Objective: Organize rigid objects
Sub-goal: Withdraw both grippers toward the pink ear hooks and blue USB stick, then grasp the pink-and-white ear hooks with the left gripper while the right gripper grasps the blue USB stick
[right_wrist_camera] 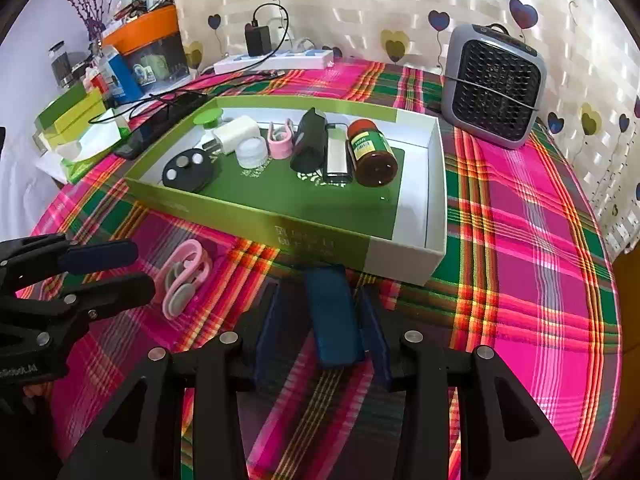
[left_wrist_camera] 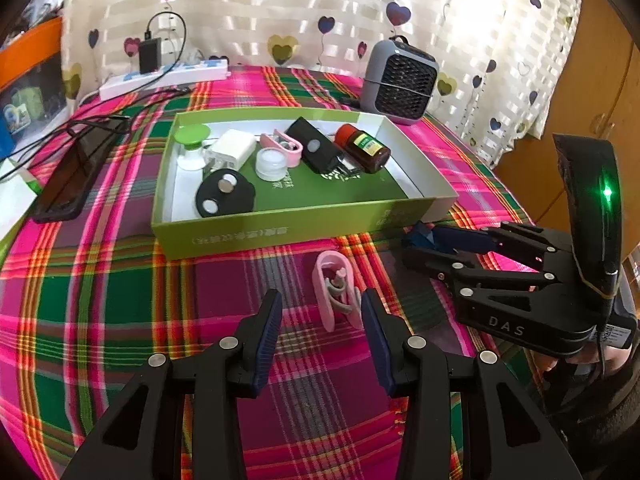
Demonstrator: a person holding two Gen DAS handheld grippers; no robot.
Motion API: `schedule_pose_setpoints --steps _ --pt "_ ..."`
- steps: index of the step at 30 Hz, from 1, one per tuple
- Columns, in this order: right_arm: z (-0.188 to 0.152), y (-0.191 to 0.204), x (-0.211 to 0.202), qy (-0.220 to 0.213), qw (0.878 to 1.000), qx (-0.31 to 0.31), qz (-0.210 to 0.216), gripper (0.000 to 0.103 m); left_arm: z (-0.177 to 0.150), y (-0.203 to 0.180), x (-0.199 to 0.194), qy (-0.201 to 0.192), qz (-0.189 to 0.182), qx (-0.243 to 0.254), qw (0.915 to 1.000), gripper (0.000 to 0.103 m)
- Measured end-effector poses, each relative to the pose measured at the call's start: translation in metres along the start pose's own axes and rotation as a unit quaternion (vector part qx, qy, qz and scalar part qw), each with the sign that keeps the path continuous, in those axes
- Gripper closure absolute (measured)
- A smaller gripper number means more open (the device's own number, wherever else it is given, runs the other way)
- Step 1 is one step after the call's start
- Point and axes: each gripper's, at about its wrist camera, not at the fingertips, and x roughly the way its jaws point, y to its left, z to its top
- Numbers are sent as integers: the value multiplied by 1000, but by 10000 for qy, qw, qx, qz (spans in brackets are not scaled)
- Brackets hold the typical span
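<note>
This is a room in a home. A bright plaid tablecloth (right_wrist_camera: 520, 216) covers the table. Ahead of the grippers hangs a curtain with hearts (left_wrist_camera: 304, 4), with a small gray fan (right_wrist_camera: 494, 92) and a power strip (right_wrist_camera: 276, 61) in front of it.

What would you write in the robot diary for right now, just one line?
left gripper: open around pink plastic clip | right gripper: open around dark blue flat case | both on plaid tablecloth, outside green cardboard box

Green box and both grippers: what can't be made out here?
- Box front lettering: blurred in both views.
- Brown bottle label: too small to read.
- Blue case between the right gripper fingers: contact unclear.
- Pink clip at the left gripper: grip unclear.
</note>
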Motion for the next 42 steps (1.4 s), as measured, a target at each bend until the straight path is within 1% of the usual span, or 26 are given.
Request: schedule_pose_setpoints --steps 3,8,11,12,17,21,29,32,34,38,39,40,42 --pt "-1 -1 1 33 9999 -41 -165 62 1 -2 3 40 -89 -5 10000 63" --pt "-3 -6 0 28 9998 -17 -180 62 3 -8 8 88 -75 71 9999 63" --pt "-3 -7 -1 16 9998 -28 -184 63 3 -11 12 126 -30 89 9999 63" --pt "-4 -8 -1 6 9998 -26 -197 67 4 -11 13 140 0 90 9999 63" --pt "-5 -10 -3 -10 9998 -19 -187 68 6 -15 19 159 157 173 9996 63" --pt "-8 -12 -5 -28 9997 13 -222 69 7 -15 24 197 281 135 9993 63" --pt "-11 -14 -8 -50 9998 38 -200 69 9 -13 27 168 290 75 9994 63" --pt "-11 -14 -8 -49 9998 42 -201 69 9 -13 27 159 328 88 9993 65" --pt "-12 -14 -8 -51 9998 45 -200 69 9 -13 27 159 389 86 9991 70" --pt "-13 -14 -9 -56 9998 65 -188 69 9 -12 26 149 442 93 9989 74" --pt "-13 -14 -9 -56 9998 67 -188 69 9 -12 26 148 446 96 9988 75" --pt "-13 -14 -9 -55 9998 62 -193 69 9 -12 26 150 454 104 9988 79" --pt "-13 -14 -9 -50 9998 49 -198 69 8 -12 26 150 469 120 9987 80"
